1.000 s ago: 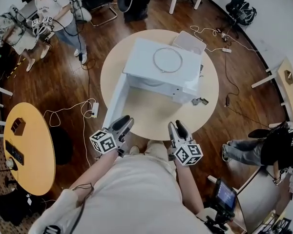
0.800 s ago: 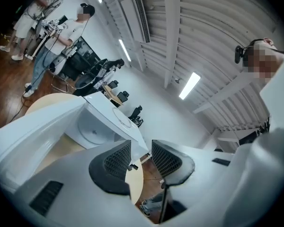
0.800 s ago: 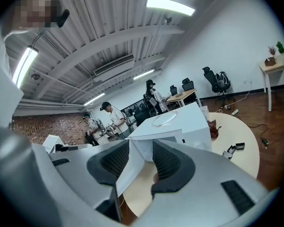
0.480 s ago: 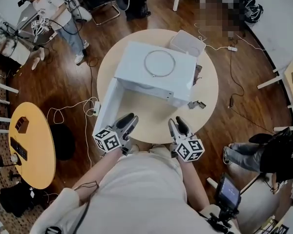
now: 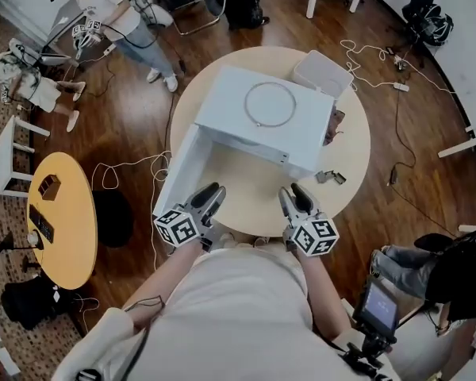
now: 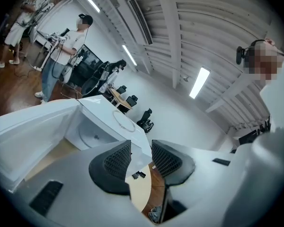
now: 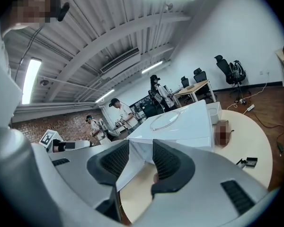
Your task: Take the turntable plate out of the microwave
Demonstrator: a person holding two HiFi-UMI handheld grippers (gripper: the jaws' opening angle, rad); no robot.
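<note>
A white microwave (image 5: 258, 117) stands on a round beige table (image 5: 353, 161), its door (image 5: 177, 173) swung open to the left. A thin wire ring (image 5: 270, 104) lies on its roof. In the left gripper view the pale turntable plate (image 6: 91, 136) shows inside the cavity. My left gripper (image 5: 212, 192) hovers at the table's near edge beside the open door, open and holding nothing. My right gripper (image 5: 297, 194) hangs over the near edge in front of the microwave's right side, also open and holding nothing. The right gripper view shows the microwave (image 7: 184, 122) and the ring (image 7: 164, 120) beyond the jaws.
A white box (image 5: 323, 72) sits behind the microwave, a brown item (image 5: 334, 125) at its right, small dark parts (image 5: 330, 178) on the table. A yellow round table (image 5: 59, 221) stands left. People work at upper left. Cables cross the wooden floor. A camera rig (image 5: 378, 308) stands lower right.
Both grippers have shifted a little forward toward the table's near edge, the right one more. Their jaws stand as wide as before. The head view has swung slightly.
</note>
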